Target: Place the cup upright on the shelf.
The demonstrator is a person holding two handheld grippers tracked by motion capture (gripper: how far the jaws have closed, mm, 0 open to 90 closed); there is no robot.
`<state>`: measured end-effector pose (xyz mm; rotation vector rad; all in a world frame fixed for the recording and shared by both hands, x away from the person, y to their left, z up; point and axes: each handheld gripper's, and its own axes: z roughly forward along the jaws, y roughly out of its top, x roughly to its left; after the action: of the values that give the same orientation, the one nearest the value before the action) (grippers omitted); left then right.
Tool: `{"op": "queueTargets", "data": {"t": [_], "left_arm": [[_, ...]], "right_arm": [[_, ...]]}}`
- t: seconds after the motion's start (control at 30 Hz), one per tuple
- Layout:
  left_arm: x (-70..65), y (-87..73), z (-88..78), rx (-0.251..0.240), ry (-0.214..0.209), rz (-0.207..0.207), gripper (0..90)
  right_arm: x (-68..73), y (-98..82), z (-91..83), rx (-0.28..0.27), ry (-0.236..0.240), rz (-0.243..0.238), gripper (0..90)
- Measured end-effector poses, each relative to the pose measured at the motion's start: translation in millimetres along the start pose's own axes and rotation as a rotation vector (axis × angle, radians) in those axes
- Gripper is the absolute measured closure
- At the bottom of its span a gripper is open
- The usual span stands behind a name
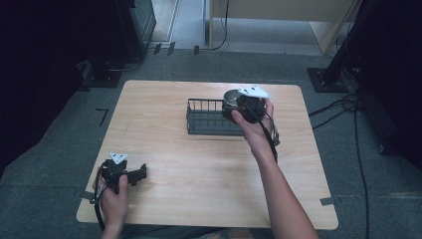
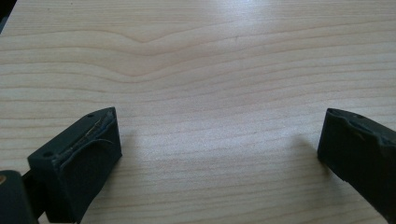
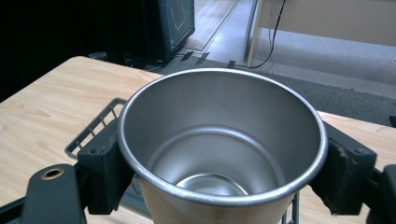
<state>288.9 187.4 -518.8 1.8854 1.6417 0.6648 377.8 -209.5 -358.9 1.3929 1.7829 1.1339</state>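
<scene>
A plain steel cup stands upright between the black jaws of my right gripper, which is shut on its sides just below the rim. From above, the cup and right gripper hang over the right end of a dark wire basket at the far middle of the wooden table. The cup is empty inside. My left gripper rests low at the near left corner, open, and its own camera shows the left gripper with bare wood between its pads.
The wire basket lies under and behind the cup. Beyond the table's far edge is grey carpet with cables, dark stands and a pale cabinet. The near half of the tabletop is bare wood.
</scene>
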Motion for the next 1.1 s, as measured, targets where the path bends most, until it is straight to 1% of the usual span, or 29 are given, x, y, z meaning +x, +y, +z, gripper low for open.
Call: {"op": "queueTargets", "data": {"t": [0.13,0.17,0.27,0.37,0.4,0.53,0.57,0.7,0.9,1.1], "left_arm": [[0.0,0.0,0.0,0.0,0.0,0.0,0.0],[0.0,0.0,0.0,0.0,0.0,0.0,0.0],[0.0,0.0,0.0,0.0,0.0,0.0,0.0],[0.0,0.0,0.0,0.0,0.0,0.0,0.0],[0.0,0.0,0.0,0.001,0.0,0.001,0.0],[0.0,0.0,0.0,0.0,0.0,0.001,0.0],[0.0,0.0,0.0,0.001,0.0,0.001,0.0],[0.0,0.0,0.0,0.0,0.0,0.0,0.0],[0.1,0.0,0.0,0.001,0.0,0.001,0.0],[0.0,0.0,0.0,0.0,-0.001,0.0,0.0]], "right_arm": [[-0.4,3.4,4.4,-0.003,-0.004,0.003,18.0],[-1.1,5.5,8.5,0.0,-0.01,0.005,18.0],[-1.9,6.4,12.3,0.001,-0.012,0.01,18.0],[-3.4,6.1,21.0,0.009,-0.019,0.016,18.0],[-3.4,6.1,21.0,0.009,-0.019,0.016,18.0],[-5.3,4.4,30.1,0.02,-0.029,0.024,18.0],[-7.1,3.5,34.2,0.019,-0.034,0.032,18.0],[-9.2,1.8,40.1,0.022,-0.044,0.038,18.0],[-11.5,-3.3,52.3,0.034,-0.063,0.04,18.0],[-11.1,-8.9,61.4,0.045,-0.068,0.037,18.0]]}}
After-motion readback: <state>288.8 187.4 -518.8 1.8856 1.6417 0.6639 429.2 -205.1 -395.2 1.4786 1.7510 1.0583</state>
